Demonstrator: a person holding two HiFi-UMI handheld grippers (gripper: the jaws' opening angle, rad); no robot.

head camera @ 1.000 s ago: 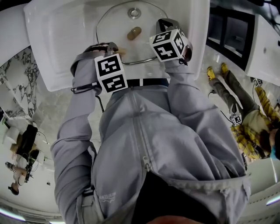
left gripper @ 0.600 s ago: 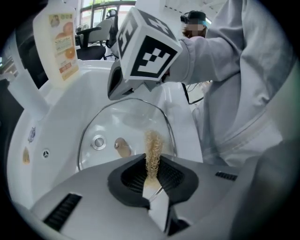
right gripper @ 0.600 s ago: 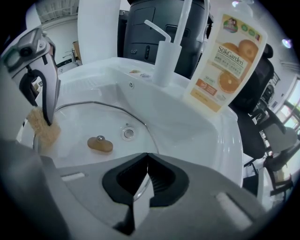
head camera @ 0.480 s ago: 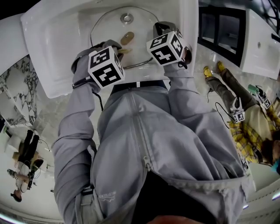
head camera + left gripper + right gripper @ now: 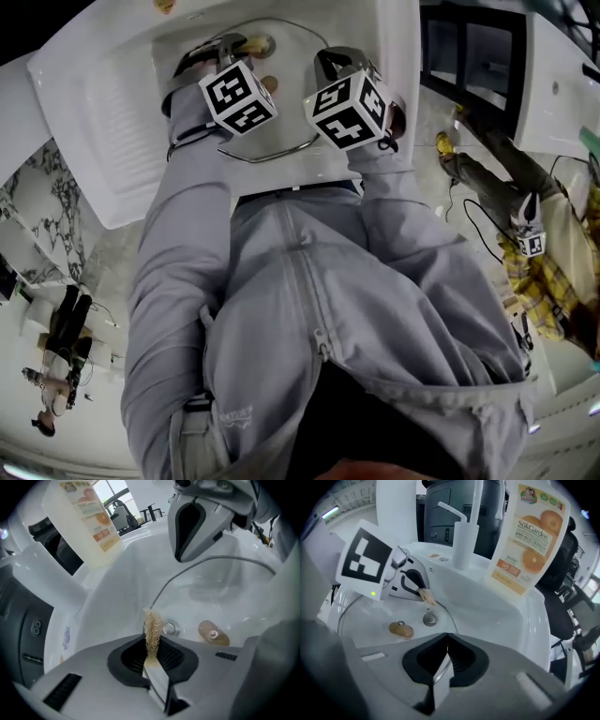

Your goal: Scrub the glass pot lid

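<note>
Closest to the camera, your grey jacket [image 5: 309, 309] fills the lower head view, both sleeves reaching out over the white sink [image 5: 103, 112].

Your right gripper [image 5: 446, 644] is pressed together on the near rim of the glass pot lid [image 5: 375, 616], the thin metal edge running straight in between its dark pads. The lid lies in the basin with its wooden knob [image 5: 401, 629] facing up, and the round drain [image 5: 430, 618] shows through the glass just beyond the knob.

Your left gripper [image 5: 152, 645], to the left and a little farther into the basin, pinches a tan, fibrous scrubber [image 5: 152, 629] that stands up out of its closed jaws. The scrubber's free end sits at the lid's far rim, near the drain; whether it actually touches the glass cannot be told. Each gripper's marker cube faces up in the head view, the two well apart.

Behind the basin, on the sink's back ledge, stands a white tap [image 5: 464, 534], and just beside it a tall pale bottle [image 5: 532, 536] with oranges pictured on its label.
</note>
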